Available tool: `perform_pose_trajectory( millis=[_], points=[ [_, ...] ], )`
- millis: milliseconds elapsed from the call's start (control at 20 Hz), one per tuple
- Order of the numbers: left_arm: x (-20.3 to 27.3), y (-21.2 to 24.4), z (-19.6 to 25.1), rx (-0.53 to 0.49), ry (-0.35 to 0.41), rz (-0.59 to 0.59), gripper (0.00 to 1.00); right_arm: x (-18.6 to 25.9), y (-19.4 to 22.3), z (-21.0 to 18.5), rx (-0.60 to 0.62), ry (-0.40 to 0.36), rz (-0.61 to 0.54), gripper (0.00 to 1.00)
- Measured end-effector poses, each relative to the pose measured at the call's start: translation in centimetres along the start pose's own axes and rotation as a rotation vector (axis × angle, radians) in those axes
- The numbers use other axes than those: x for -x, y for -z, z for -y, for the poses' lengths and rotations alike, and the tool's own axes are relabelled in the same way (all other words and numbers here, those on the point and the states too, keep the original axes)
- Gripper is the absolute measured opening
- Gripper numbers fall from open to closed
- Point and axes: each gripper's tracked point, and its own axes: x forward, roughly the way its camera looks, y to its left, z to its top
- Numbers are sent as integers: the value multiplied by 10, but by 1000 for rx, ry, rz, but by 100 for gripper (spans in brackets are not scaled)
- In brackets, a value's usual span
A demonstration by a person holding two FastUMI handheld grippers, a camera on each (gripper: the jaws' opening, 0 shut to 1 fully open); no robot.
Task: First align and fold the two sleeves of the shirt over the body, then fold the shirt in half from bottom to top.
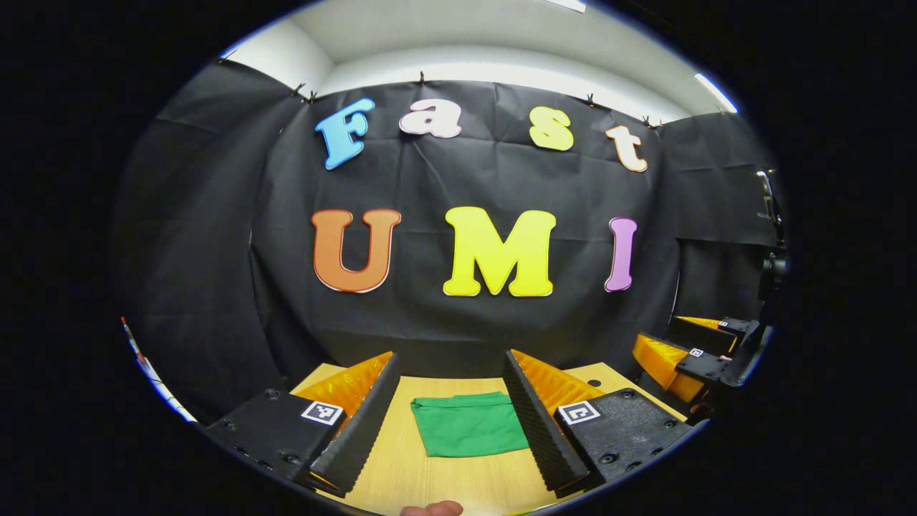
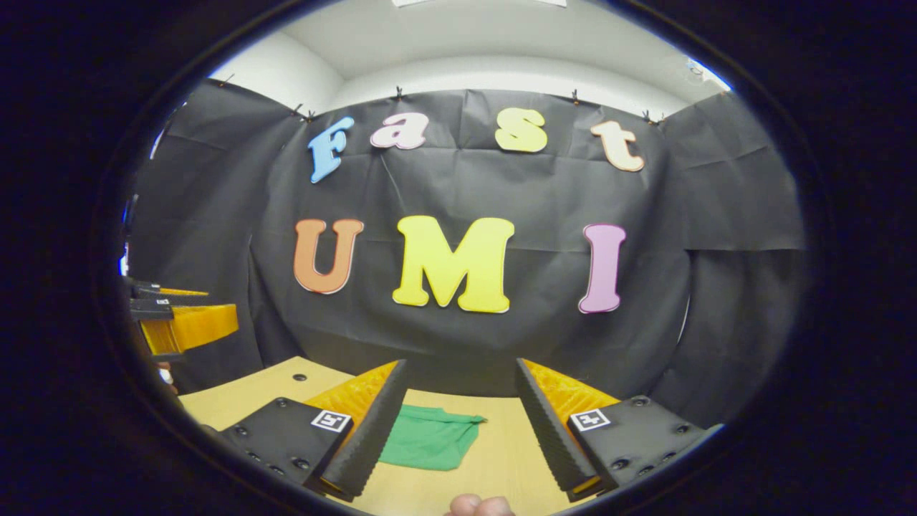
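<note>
The green shirt (image 1: 469, 424) lies folded into a compact rectangle on the wooden table (image 1: 437, 480), well short of the black cloth wall at the far side. In the left gripper view the left gripper (image 1: 448, 423) has its jaws spread wide and holds nothing; the shirt sits on the table between the two fingers, its right edge hidden behind the right finger, and the gripper is raised above it rather than touching it. At the right edge of that view the other gripper (image 1: 691, 358) is seen farther off, also raised above the table.

In the right gripper view the right gripper (image 2: 458, 430) is likewise wide open and empty. Here the shirt (image 2: 430, 438) lies toward the left of the gap, its left part hidden behind the left finger. The left gripper (image 2: 183, 322) shows at the far left, raised above the table (image 2: 494, 459). A fingertip (image 2: 478, 505) shows at the near edge.
</note>
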Motion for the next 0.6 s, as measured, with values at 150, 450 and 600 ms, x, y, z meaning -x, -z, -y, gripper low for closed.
perform_pose_trajectory(
  millis=[150, 450, 600],
  points=[
    [40, 22, 7, -6, -12, -16, 93, 48, 17, 0, -1, 18, -22, 93],
    [55, 26, 17, 0, 6, -34, 93, 77, 20, -6, -35, 17, -22, 93],
    [55, 23, 19, -6, 4, -31, 93, 77, 20, -7, -27, 9, -26, 93]
  ],
)
